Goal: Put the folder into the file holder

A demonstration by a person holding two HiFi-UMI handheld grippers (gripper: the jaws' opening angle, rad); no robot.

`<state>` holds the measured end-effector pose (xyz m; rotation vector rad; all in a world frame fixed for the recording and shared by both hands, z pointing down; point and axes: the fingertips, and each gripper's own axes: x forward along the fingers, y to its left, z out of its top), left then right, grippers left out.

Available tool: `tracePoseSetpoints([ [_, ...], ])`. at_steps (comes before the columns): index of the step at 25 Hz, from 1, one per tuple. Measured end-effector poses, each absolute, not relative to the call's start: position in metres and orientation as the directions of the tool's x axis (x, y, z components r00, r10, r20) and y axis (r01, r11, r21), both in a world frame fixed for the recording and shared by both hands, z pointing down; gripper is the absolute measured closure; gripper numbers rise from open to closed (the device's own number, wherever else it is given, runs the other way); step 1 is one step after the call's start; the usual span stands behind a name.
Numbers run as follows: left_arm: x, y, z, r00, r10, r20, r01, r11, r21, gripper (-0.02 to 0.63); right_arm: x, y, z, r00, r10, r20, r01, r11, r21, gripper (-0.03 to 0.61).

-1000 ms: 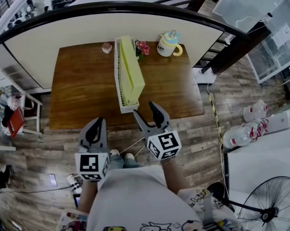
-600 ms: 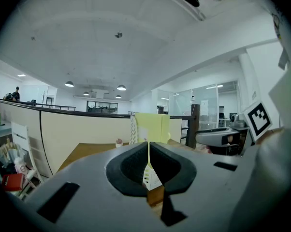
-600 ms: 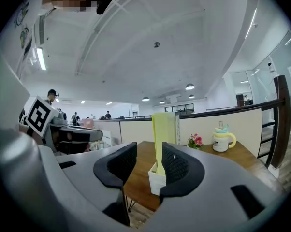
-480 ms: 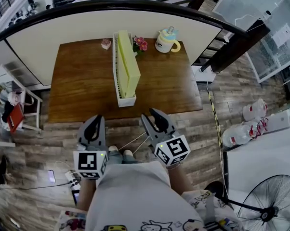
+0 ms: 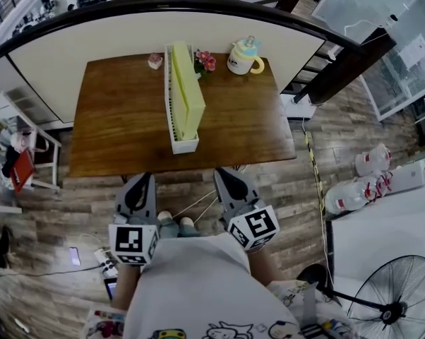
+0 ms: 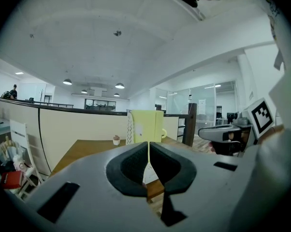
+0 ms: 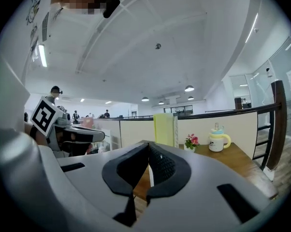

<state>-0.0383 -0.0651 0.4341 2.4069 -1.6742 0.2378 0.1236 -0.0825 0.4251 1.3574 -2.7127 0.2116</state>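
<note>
A yellow-green folder stands upright inside the white file holder, which runs front to back on the brown wooden table. Both grippers hang in front of the table's near edge, apart from the holder. My left gripper is shut and holds nothing. My right gripper has just been closing and now stands shut, with nothing between its jaws. In the left gripper view the folder shows straight ahead beyond the shut left gripper. The right gripper view shows the folder past the right gripper.
A cream mug with a blue lid, a small pot of pink flowers and a tiny pink cup stand along the table's far edge. A beige partition runs behind it. A white rack stands at the left, a fan at the right.
My right gripper's jaws went from wide open to shut and it drew back from the holder's near end. The left gripper slid back a little. The folder stays in the holder.
</note>
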Motion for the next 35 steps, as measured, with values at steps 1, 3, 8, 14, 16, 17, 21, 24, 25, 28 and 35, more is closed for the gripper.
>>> tracePoseSetpoints([
  [1, -0.037, -0.064, 0.435, 0.352, -0.903, 0.247, -0.936, -0.344, 0.076, 0.601, 0.123, -0.081, 0.428, -0.597, -0.786, 0.157, -0.802, 0.592, -0.081, 0.577],
  [3, -0.035, -0.063, 0.437, 0.364, -0.896, 0.254, -0.931, -0.355, 0.081, 0.601, 0.125, -0.077, 0.433, -0.596, -0.785, 0.168, -0.803, 0.588, -0.097, 0.577],
  [8, -0.037, -0.062, 0.441, 0.371, -0.89, 0.263, -0.928, -0.364, 0.077, 0.601, 0.131, -0.071, 0.439, -0.583, -0.791, 0.185, -0.812, 0.569, -0.128, 0.578],
  [14, -0.042, -0.064, 0.446, 0.371, -0.888, 0.272, -0.928, -0.362, 0.087, 0.601, 0.132, -0.071, 0.445, -0.575, -0.793, 0.202, -0.818, 0.558, -0.14, 0.578],
  [16, -0.042, -0.064, 0.447, 0.374, -0.887, 0.271, -0.927, -0.364, 0.088, 0.601, 0.133, -0.073, 0.445, -0.572, -0.795, 0.203, -0.82, 0.556, -0.137, 0.578],
  [17, -0.043, -0.065, 0.447, 0.375, -0.886, 0.272, -0.927, -0.365, 0.087, 0.601, 0.134, -0.074, 0.445, -0.568, -0.797, 0.204, -0.823, 0.552, -0.135, 0.578],
  [21, -0.046, -0.066, 0.448, 0.374, -0.886, 0.274, -0.927, -0.363, 0.09, 0.601, 0.138, -0.08, 0.444, -0.555, -0.805, 0.211, -0.832, 0.541, -0.124, 0.578],
  [24, -0.048, -0.067, 0.45, 0.372, -0.885, 0.28, -0.928, -0.359, 0.1, 0.601, 0.141, -0.084, 0.444, -0.545, -0.812, 0.211, -0.838, 0.532, -0.119, 0.578],
  [25, -0.049, -0.067, 0.45, 0.372, -0.885, 0.281, -0.928, -0.358, 0.1, 0.601, 0.142, -0.086, 0.444, -0.541, -0.813, 0.215, -0.841, 0.53, -0.111, 0.578],
  [28, -0.05, -0.068, 0.452, 0.372, -0.885, 0.282, -0.928, -0.36, 0.097, 0.601, 0.142, -0.088, 0.444, -0.535, -0.816, 0.217, -0.844, 0.526, -0.103, 0.578],
  [35, -0.052, -0.071, 0.449, 0.375, -0.885, 0.277, -0.927, -0.364, 0.092, 0.601, 0.134, -0.091, 0.441, -0.549, -0.81, 0.206, -0.836, 0.539, -0.105, 0.578],
])
